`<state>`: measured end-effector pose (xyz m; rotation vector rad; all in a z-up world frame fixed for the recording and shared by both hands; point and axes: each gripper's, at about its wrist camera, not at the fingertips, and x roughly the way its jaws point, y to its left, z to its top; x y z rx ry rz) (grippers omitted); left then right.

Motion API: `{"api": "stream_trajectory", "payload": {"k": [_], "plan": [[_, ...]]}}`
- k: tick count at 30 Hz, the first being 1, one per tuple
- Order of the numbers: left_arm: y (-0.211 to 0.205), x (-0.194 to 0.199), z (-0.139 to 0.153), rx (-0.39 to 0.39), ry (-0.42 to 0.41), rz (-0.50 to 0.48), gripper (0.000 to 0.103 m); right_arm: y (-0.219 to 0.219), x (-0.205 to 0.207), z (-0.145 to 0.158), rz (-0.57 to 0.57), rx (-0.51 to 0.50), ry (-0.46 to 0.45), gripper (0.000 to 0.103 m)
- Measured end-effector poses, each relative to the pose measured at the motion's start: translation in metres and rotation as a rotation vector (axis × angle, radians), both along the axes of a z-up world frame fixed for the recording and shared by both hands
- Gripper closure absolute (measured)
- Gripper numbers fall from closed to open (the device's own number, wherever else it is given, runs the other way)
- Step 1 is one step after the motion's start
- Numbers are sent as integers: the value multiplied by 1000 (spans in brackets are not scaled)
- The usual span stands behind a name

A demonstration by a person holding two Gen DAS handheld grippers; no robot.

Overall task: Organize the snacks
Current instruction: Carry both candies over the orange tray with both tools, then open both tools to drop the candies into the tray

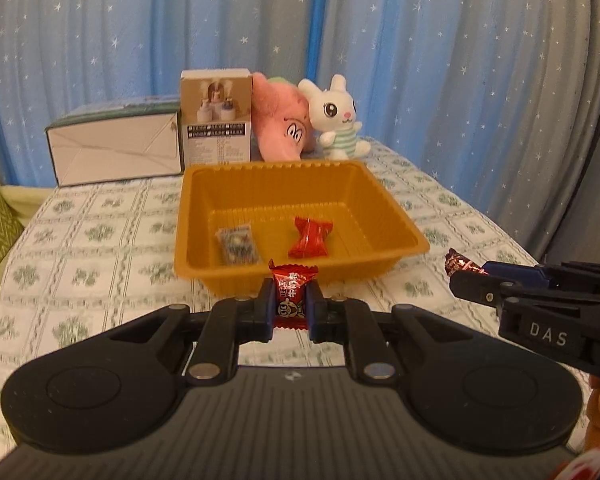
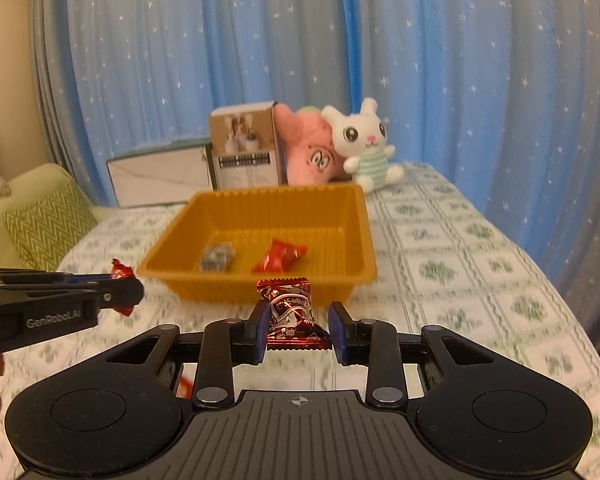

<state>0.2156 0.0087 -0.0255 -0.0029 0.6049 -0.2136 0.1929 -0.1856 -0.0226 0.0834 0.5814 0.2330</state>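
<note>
Each gripper carries a wrapped snack, and both point down and forward at the orange tray [image 1: 204, 200], which sits on the patterned bed cover [image 1: 80, 240] straight ahead of them. The left gripper [image 1: 291, 309] is clenched on a red candy [image 1: 293, 300] that stands upright between its blue pads, wrapper ends fanning above and below the grip; in its own view the near rim of the tray lies just beyond the candy's top, almost dead centre. The right gripper [image 2: 298, 326] grasps a dark red candy [image 2: 290, 306] more loosely in look — the left pad presses the wrapper, while the right pad seems to catch only its flared lower edge, so I judge this hold the less secure of the 2. From the right wrist view the tray [image 2: 172, 240] lies ahead and slightly to the left, with its near wall just past the candy. Inside the tray already lie 2 snacks: a small greyish packet [image 1: 236, 242] toward the left and a red wrapped sweet [image 1: 311, 237] near the middle, leaving the right part of the floor bare. Both grippers appear about equally near the rim — the left one lines up with the centre, the right one with the tray's right half. The likely next move is forward over the near wall, then release. Boxes and 2 plush toys stand behind the tray, well clear.
</note>
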Motion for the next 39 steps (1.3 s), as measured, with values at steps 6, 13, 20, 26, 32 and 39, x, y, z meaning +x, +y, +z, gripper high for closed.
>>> {"api": "stream_trajectory", "payload": {"k": [6,13,20,26,32,39], "plan": [[4,37,3,1,-22,0,90,3,36,10,15,-8,-28,71],[8,76,-4,-26,-12,1,90,8,83,10,43,-20,-26,71],[8,107,-11,-54,9,-12,90,8,126,-4,36,-20,13,71],[9,123,-16,-69,20,-11,90,8,153,-16,20,4,55,71],[10,131,-23,-73,36,-14,90,11,162,-24,21,9,86,71],[7,137,-25,-80,37,-26,90,10,164,-24,16,18,94,71]]}}
